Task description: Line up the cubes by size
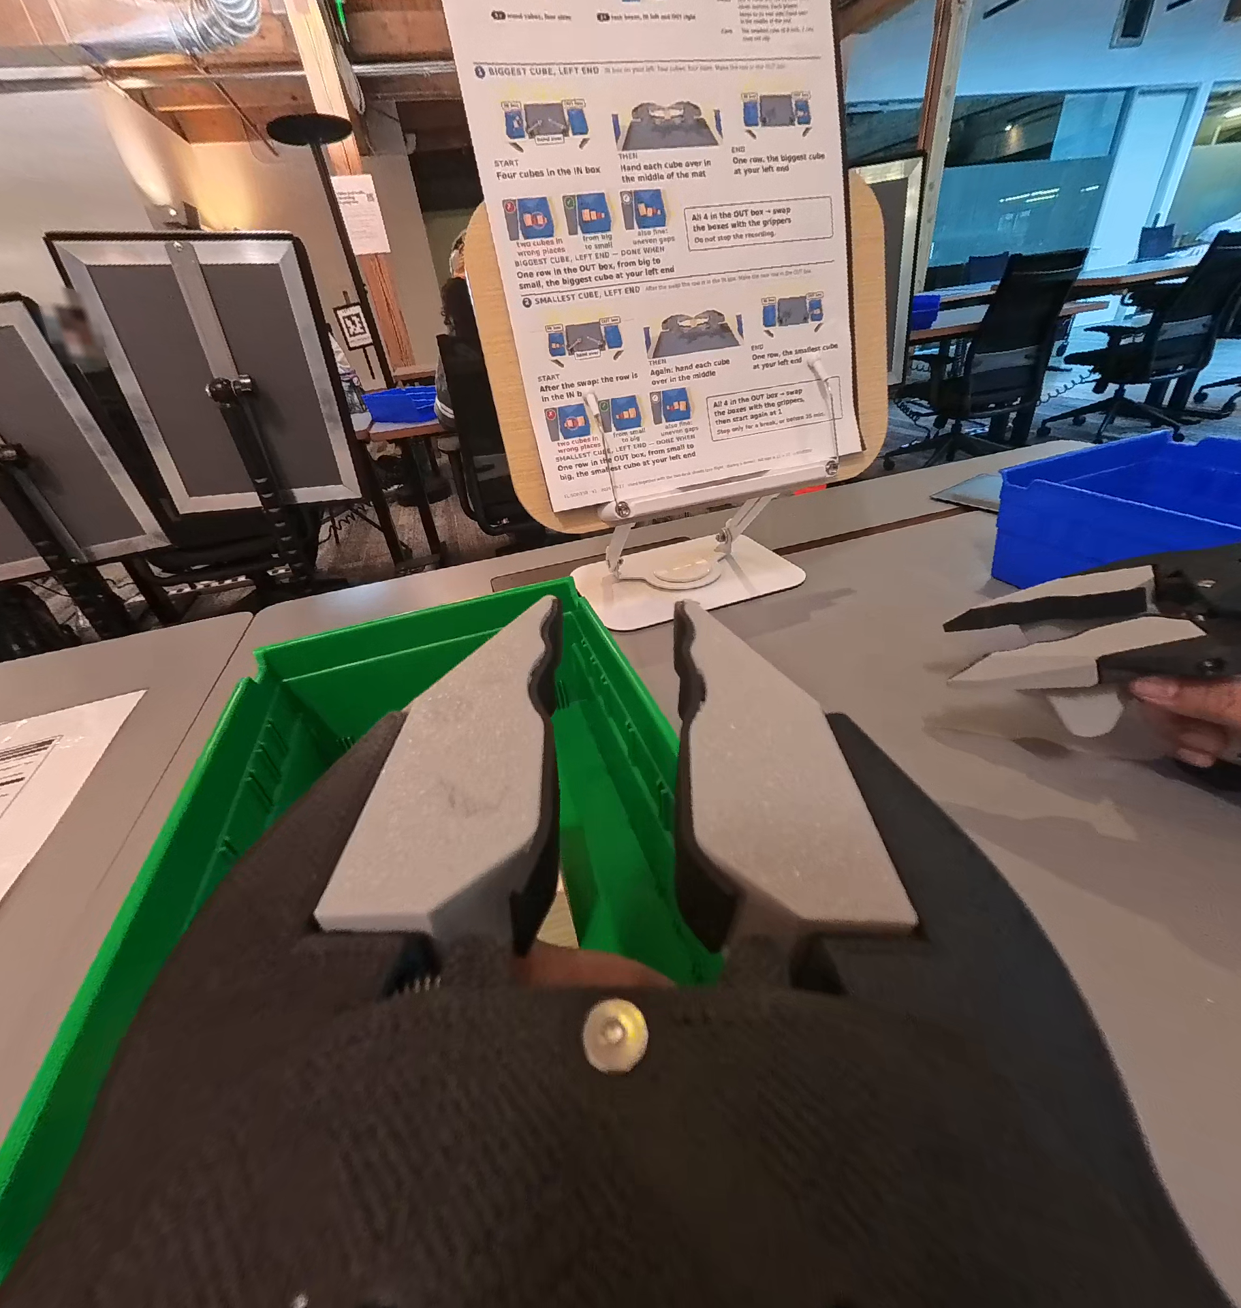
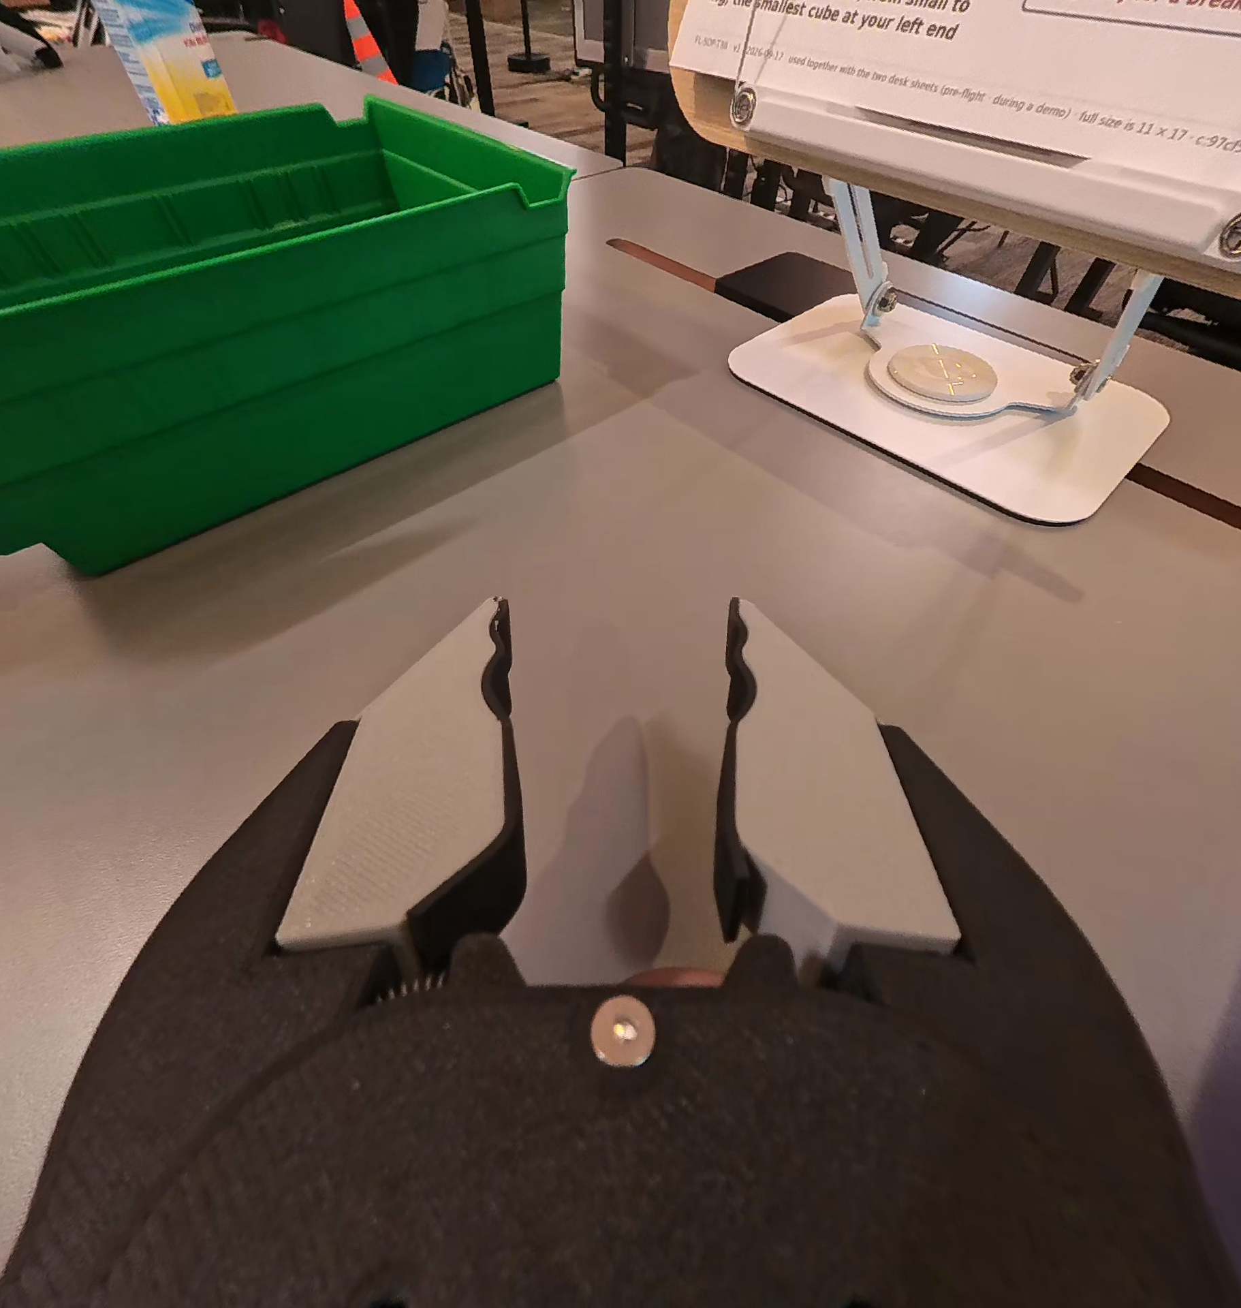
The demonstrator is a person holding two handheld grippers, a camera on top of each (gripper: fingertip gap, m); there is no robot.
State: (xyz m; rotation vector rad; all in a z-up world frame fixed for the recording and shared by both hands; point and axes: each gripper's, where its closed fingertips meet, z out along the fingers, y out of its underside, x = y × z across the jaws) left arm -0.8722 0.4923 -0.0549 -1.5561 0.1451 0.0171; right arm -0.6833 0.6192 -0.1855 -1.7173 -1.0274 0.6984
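Left gripper [image 1: 614, 616] hangs over the green bin [image 1: 419, 637], jaws apart, nothing between them; angled down into the bin, likely to reach a cube. No cubes clearly visible in either view: the left gripper's body hides most of the bin floor, and the right wrist view shows only bare green interior. A pale sliver low between the left gripper's fingers could be a cube, cannot tell. Right gripper [image 2: 618, 616] sits low over bare grey tabletop [image 2: 674, 552] near mid-tabletop, jaws apart, empty, probably waiting for a handover. Blue bin [image 1: 1099, 524] at the tabletop's right side, likely the destination. White document stand [image 2: 950, 417] at the far edge. Task looks barely begun.
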